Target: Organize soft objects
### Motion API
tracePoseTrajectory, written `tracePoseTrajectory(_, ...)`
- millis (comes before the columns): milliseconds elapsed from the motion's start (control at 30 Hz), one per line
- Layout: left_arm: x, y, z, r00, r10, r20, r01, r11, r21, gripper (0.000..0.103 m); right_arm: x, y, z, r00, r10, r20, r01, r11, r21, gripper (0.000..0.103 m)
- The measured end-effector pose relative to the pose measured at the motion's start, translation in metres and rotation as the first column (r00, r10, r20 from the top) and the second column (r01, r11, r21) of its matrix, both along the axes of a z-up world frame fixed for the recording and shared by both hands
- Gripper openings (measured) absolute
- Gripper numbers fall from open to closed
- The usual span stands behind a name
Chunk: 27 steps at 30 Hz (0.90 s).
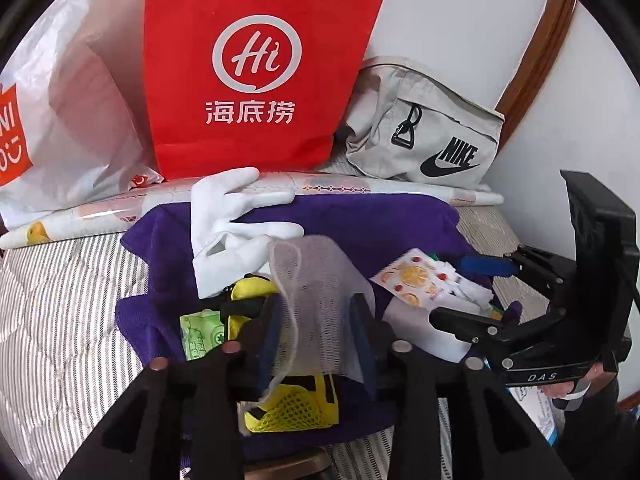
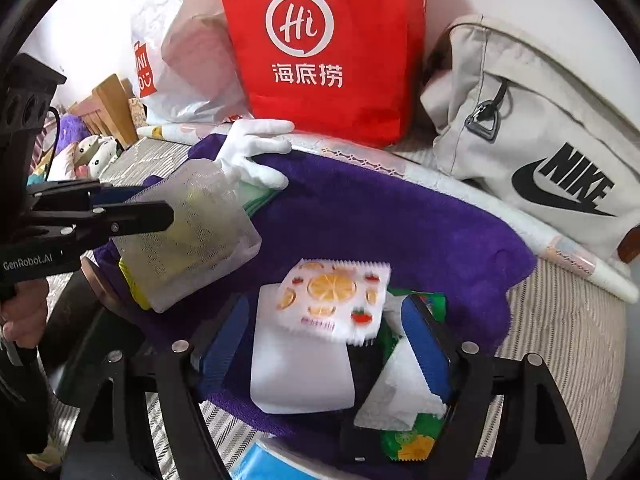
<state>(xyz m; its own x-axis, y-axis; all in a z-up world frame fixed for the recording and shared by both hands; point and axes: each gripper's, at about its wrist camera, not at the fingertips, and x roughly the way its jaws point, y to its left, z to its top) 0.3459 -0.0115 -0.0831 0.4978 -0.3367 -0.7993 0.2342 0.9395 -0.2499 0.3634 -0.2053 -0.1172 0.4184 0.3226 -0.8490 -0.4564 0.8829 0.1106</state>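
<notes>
My left gripper [image 1: 318, 332] is shut on a white mesh cloth [image 1: 316, 300], held above a purple towel [image 1: 360, 216]; the cloth also shows in the right wrist view [image 2: 188, 236]. A white glove [image 1: 228, 220] lies on the towel behind it, with a yellow mesh pouch [image 1: 292, 408] and a green packet [image 1: 200, 336] below. My right gripper [image 2: 328, 344] is open around a fruit-print cloth [image 2: 336, 300] lying on a white pad [image 2: 300, 372] and a white tissue [image 2: 400, 400]. The right gripper also shows in the left wrist view [image 1: 476, 292].
A red bag [image 1: 256, 64], a white shopping bag [image 1: 68, 120] and a grey Nike pouch [image 1: 424, 132] stand against the wall behind the towel. A rolled printed sheet [image 1: 360, 188] lies along the towel's far edge. Striped bedding [image 1: 60, 312] surrounds everything.
</notes>
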Motion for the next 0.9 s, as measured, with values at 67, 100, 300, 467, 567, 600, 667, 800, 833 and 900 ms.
tracePoseTrajectory(67, -0.001, 0.001, 0.002, 1.0, 0.006, -0.005, -0.006, 1.0, -0.004, 0.056, -0.003, -0.002, 0.002, 1.0, -0.005, 0.0, 0.005, 1.0, 0.002, 0.078)
tracePoseTrajectory(100, -0.002, 0.002, 0.003, 1.0, 0.012, -0.002, -0.012, 1.0, 0.003, 0.059, -0.005, -0.003, 0.004, 1.0, -0.01, 0.003, 0.01, 1.0, 0.007, 0.078)
tracePoseTrajectory(300, -0.011, 0.008, 0.012, 0.999, 0.048, 0.004, -0.048, 0.998, 0.038, 0.062, -0.02, -0.014, 0.018, 0.998, -0.054, 0.04, 0.053, 0.998, 0.016, 0.078)
tracePoseTrajectory(467, -0.032, 0.015, 0.026, 0.997, 0.067, 0.025, -0.068, 0.997, 0.036, 0.063, -0.044, -0.025, 0.042, 0.989, -0.107, 0.099, 0.103, 0.994, 0.044, 0.078)
tracePoseTrajectory(567, -0.048, 0.019, 0.039, 0.996, 0.073, 0.042, -0.075, 0.996, 0.047, 0.063, -0.063, -0.031, 0.059, 0.98, -0.147, 0.136, 0.14, 0.988, 0.058, 0.082)
tracePoseTrajectory(600, -0.055, 0.02, 0.044, 0.996, 0.076, 0.049, -0.079, 0.996, 0.052, 0.063, -0.069, -0.033, 0.064, 0.975, -0.163, 0.152, 0.156, 0.986, 0.055, 0.083)
tracePoseTrajectory(667, -0.067, 0.023, 0.054, 0.995, 0.083, 0.063, -0.087, 0.995, 0.053, 0.067, -0.086, -0.036, 0.077, 0.96, -0.191, 0.203, 0.183, 0.981, 0.058, 0.084)
tracePoseTrajectory(800, -0.101, 0.027, 0.074, 0.99, 0.099, 0.101, -0.104, 0.993, 0.047, 0.074, -0.119, -0.04, 0.097, 0.931, -0.245, 0.272, 0.232, 0.97, 0.079, 0.102)
tracePoseTrajectory(833, -0.108, 0.028, 0.078, 0.989, 0.102, 0.108, -0.108, 0.993, 0.046, 0.077, -0.13, -0.042, 0.103, 0.924, -0.251, 0.29, 0.232, 0.968, 0.101, 0.102)
tracePoseTrajectory(900, -0.125, 0.028, 0.086, 0.987, 0.109, 0.121, -0.114, 0.993, 0.04, 0.081, -0.146, -0.043, 0.111, 0.919, -0.259, 0.296, 0.231, 0.965, 0.125, 0.102)
